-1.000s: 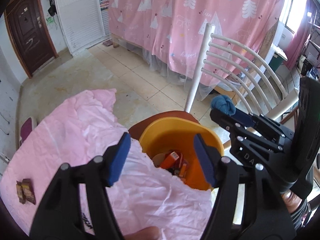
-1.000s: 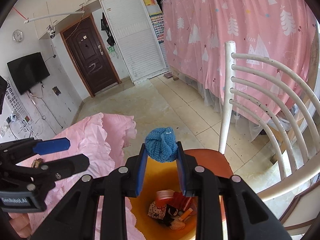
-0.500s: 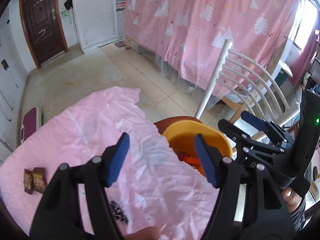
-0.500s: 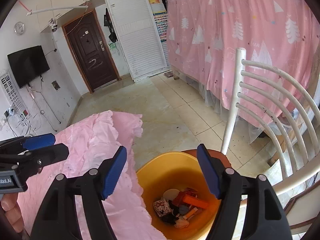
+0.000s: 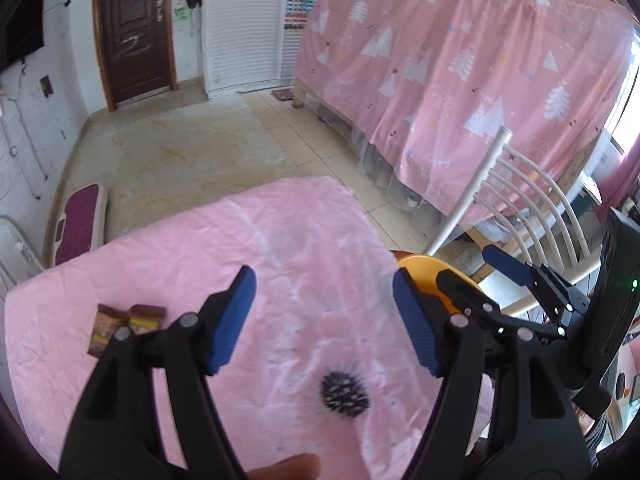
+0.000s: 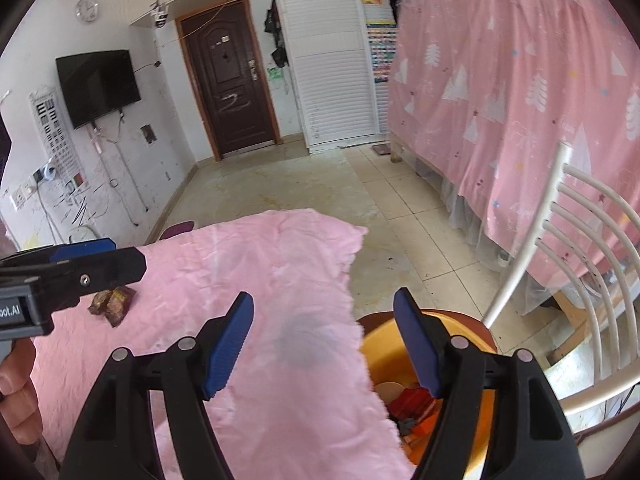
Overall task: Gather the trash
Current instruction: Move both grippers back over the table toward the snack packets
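Trash: two brown wrappers (image 5: 122,325) and a dark spiky bit (image 5: 344,393) lying on our pink tablecloth (image 5: 280,248).

We've got the left gripper (image 5: 322,320) over the cloth, jaws opening with nothing between them; the spiky bit sits just below, wrappers off to the left. Our right gripper (image 6: 324,342) has its jaws apart and empty too, over the cloth's ragged edge and the orange bin (image 6: 380,364), which already holds some scraps and sits on a chair seat beside the table. White slatted chair back (image 6: 580,248) behind it, then tiled floor (image 6: 312,184), pink tree-print curtain (image 6: 520,92), dark brown door (image 6: 230,84), wall TV (image 6: 98,86).
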Available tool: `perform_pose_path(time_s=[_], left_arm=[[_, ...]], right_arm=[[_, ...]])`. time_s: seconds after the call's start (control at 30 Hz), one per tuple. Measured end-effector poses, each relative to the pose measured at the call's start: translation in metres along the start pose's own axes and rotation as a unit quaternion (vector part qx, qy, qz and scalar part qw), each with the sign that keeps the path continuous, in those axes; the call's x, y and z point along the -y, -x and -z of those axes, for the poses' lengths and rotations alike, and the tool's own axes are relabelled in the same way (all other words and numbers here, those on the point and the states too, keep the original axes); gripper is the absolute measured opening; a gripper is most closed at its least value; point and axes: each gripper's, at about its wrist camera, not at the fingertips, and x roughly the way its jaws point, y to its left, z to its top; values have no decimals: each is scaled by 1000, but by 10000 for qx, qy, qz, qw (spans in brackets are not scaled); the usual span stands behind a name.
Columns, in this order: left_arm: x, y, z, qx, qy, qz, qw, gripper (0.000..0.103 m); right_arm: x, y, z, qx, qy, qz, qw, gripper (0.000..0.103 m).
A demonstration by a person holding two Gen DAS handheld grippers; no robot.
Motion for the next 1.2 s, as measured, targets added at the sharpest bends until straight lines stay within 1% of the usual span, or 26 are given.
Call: perform_pose_path(time_s=[0.2, 0.5, 0.73, 0.93, 1.03, 1.2], left_arm=[[-38, 7, 8, -1, 302, -192, 9994, 68], [-92, 15, 22, 19, 665, -526, 9964, 68], [-131, 10, 34, -160, 943, -794, 9922, 68], [-160, 2, 46, -361, 1113, -937, 9887, 68], [-169, -2, 50, -443, 1153, -989, 9874, 68], [-180, -10, 54, -583, 1151, -1117, 9853, 68]], right_arm=[[-43, -14, -5, -103, 282, -208, 9993, 63], [-90, -29, -8, -219, 644, -418, 9968, 63], [-128, -39, -9, -303, 878, -532, 9943, 63], [-155, -47, -7, -394, 1068, -652, 9914, 63], [-169, -52, -8, -447, 1170, -699, 9897, 63], [-179, -58, -3, -529, 1269, -728, 9878, 63]])
